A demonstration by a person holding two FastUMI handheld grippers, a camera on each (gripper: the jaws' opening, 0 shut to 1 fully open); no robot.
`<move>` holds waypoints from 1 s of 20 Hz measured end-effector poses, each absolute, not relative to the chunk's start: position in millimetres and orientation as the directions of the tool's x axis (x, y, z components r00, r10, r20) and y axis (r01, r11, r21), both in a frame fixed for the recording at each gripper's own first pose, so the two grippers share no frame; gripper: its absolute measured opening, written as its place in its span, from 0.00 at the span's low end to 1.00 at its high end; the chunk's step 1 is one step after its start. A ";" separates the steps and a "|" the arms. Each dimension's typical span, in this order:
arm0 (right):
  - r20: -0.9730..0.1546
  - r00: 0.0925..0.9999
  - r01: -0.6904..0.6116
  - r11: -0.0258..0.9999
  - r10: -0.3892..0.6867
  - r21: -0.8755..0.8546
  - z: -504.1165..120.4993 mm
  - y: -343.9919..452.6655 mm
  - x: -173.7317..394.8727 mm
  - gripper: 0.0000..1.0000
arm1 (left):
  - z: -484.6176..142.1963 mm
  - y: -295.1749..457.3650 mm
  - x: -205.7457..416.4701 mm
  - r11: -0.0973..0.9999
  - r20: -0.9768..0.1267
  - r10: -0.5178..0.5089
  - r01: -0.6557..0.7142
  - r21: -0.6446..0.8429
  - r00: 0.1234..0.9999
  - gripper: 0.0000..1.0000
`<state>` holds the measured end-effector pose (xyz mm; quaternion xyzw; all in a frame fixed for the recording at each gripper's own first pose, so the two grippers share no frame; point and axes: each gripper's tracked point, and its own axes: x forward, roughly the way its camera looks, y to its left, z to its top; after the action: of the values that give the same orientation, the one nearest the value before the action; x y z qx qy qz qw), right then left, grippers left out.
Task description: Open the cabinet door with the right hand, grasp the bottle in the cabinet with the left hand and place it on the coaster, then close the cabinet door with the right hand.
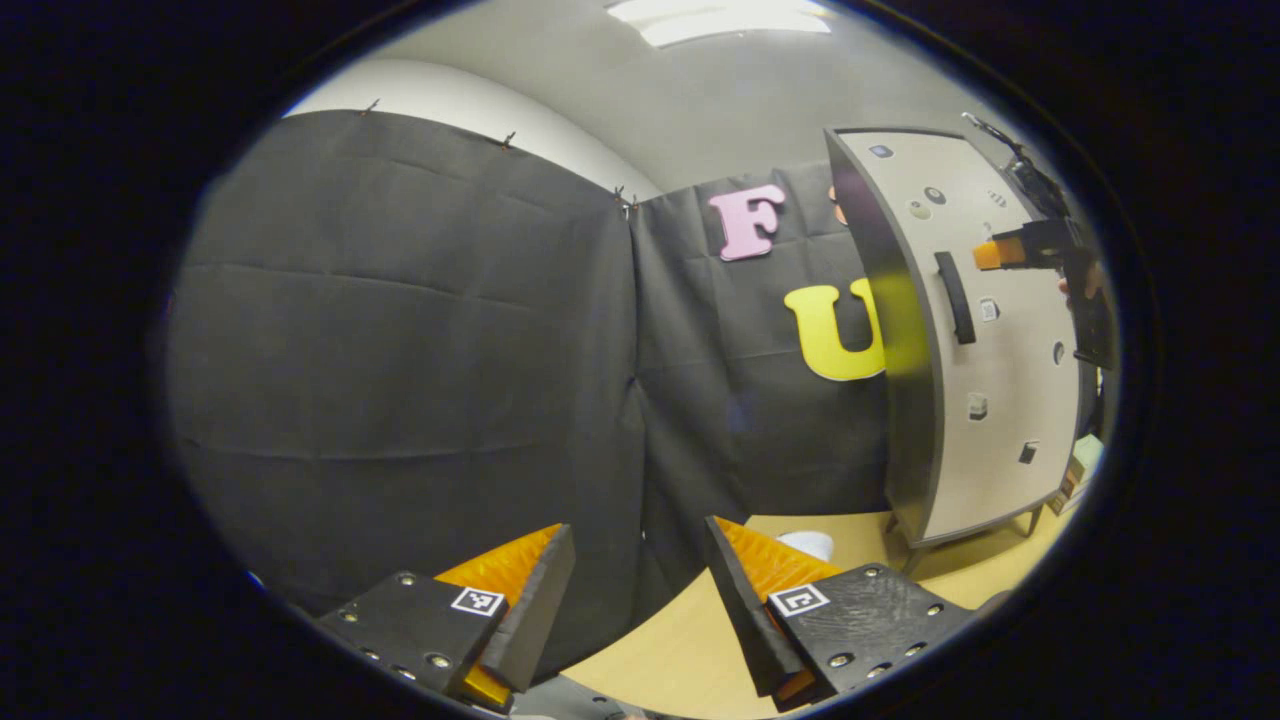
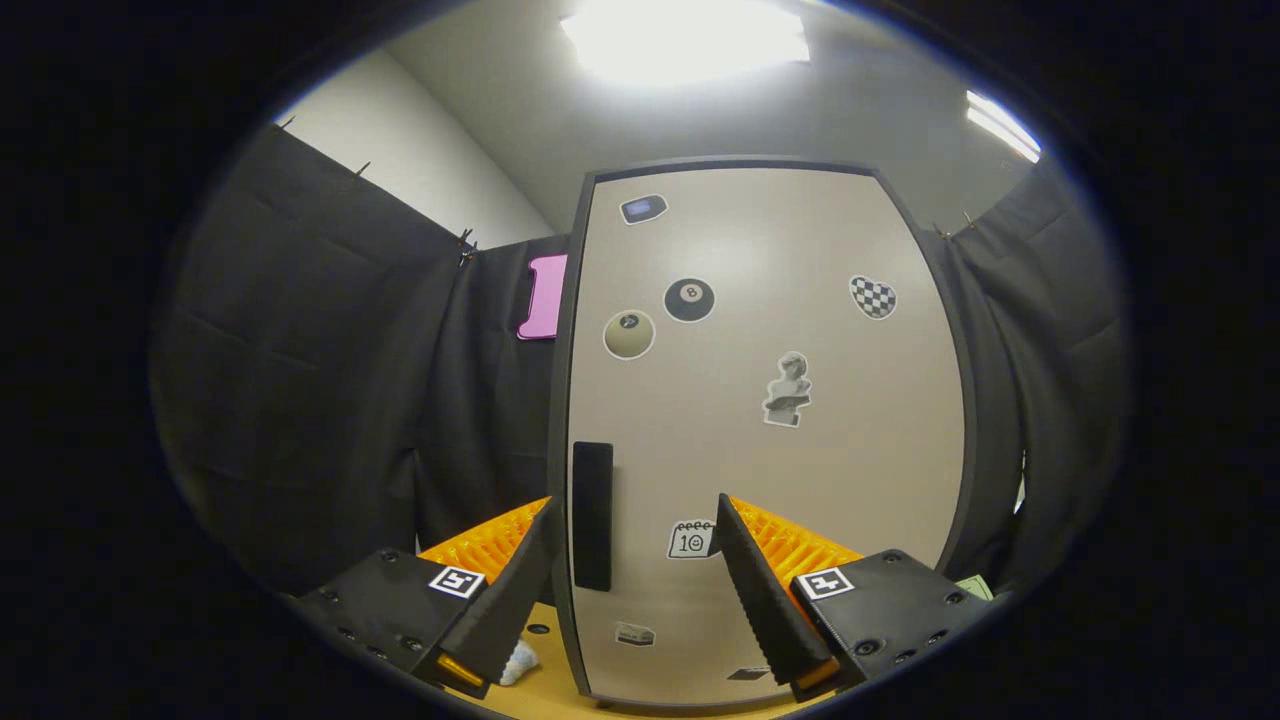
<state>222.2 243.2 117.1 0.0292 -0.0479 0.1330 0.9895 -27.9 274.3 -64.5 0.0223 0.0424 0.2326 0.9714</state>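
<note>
The cabinet (image 1: 985, 400) stands on the table at the right of the left gripper view. Its beige door (image 2: 760, 420) carries several stickers and looks closed, so whatever is inside is hidden. A black vertical handle (image 2: 592, 515) sits near the door's left edge. My right gripper (image 2: 635, 565) is open just in front of the door, with the handle between its fingers, close to the left one. In the left gripper view the right gripper (image 1: 990, 255) hovers to the right of the handle (image 1: 955, 297), with a hand behind it. My left gripper (image 1: 640, 590) is open and empty, low over the table.
The wooden table (image 1: 680, 640) runs under the cabinet. On it, left of the cabinet, lies a small white object (image 1: 808, 545) (image 2: 520, 660). A greenish item (image 1: 1080, 470) lies by the cabinet's right side. Black cloth walls close the booth behind and to the left.
</note>
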 end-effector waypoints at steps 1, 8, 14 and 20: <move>0.095 0.961 -0.264 0.964 0.259 0.045 115.1 248.5 227.1 0.97 | -66.7 280.4 -27.7 0.888 -0.075 0.460 -0.456 0.061 0.885 0.79; -0.010 0.964 -0.264 0.963 0.265 0.059 92.1 282.4 262.1 0.97 | -88.9 311.1 -16.2 0.877 -0.104 0.480 -0.479 0.034 0.871 0.79; -0.093 0.961 -0.249 0.961 0.261 0.121 79.5 297.3 286.4 0.75 | -99.0 314.0 -7.3 0.879 -0.117 0.477 -0.476 0.038 0.871 0.79; -0.132 0.955 -0.252 0.961 0.267 0.117 79.5 298.5 287.1 0.31 | -99.2 315.2 -8.2 0.876 -0.113 0.481 -0.481 0.034 0.869 0.79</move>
<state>287.1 298.5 79.5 0.0493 0.0732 0.1313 0.9874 -8.2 315.2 -99.2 0.0023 0.0590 0.2488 0.9668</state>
